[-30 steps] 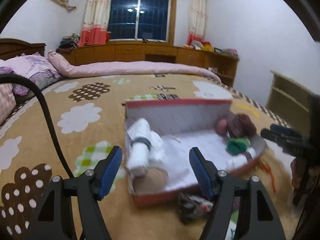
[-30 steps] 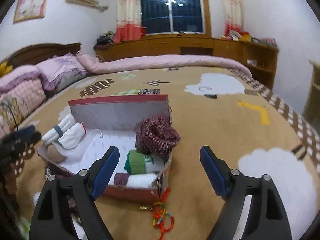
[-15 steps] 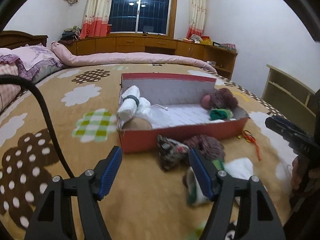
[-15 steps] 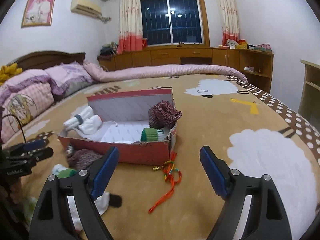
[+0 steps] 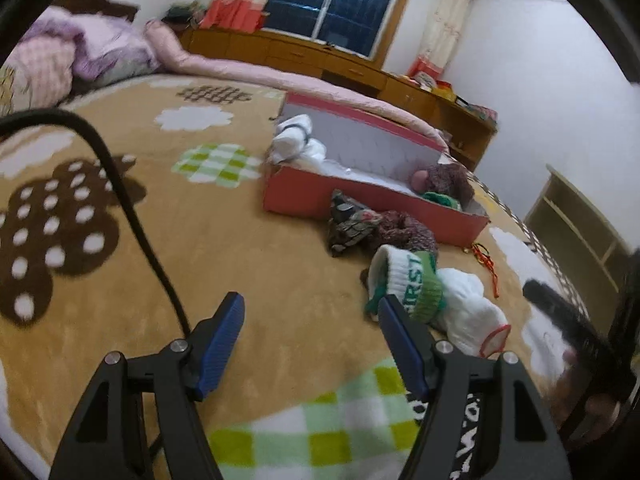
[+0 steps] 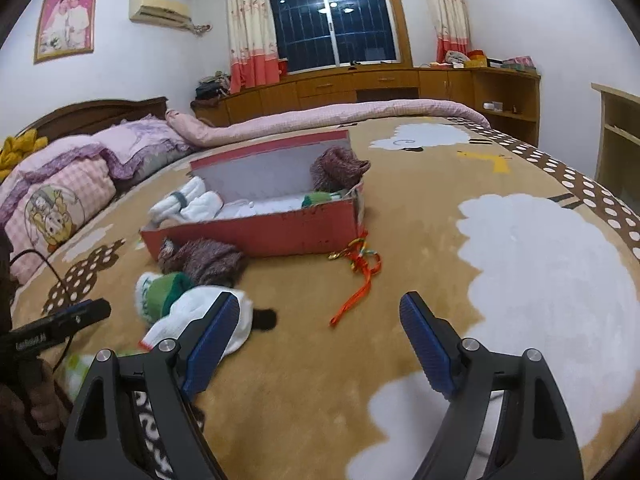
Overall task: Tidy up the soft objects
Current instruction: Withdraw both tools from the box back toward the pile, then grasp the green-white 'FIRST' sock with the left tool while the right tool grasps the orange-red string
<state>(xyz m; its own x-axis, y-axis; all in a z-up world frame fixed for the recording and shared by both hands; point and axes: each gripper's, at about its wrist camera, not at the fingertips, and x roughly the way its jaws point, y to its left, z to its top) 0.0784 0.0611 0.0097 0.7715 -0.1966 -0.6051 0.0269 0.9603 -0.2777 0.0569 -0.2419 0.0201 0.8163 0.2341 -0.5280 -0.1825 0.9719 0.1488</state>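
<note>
Your wide-open, empty left gripper (image 5: 310,326) and right gripper (image 6: 320,326) have pulled back from the red cardboard box (image 6: 256,232). Loose knitted socks (image 6: 192,292) lie before it on the tan blanket (image 6: 420,240).

- Blanket (image 6: 420,216): tan ground; white cloud shapes, brown patches with white dots, green-and-white check patches.
- Box (image 6: 256,236): red outside, white lining.
- Rolled socks in box (image 6: 184,204): white, dark band.
- Knit piece in box (image 6: 336,168): maroon, mottled.
- Sock on blanket (image 5: 412,284): white and green, green lettering.
- Cord (image 6: 360,276): red-orange.
- Gripper pads (image 6: 208,340): blue on black frames.
- Curtains (image 6: 252,36): cream above, coral below.
</note>
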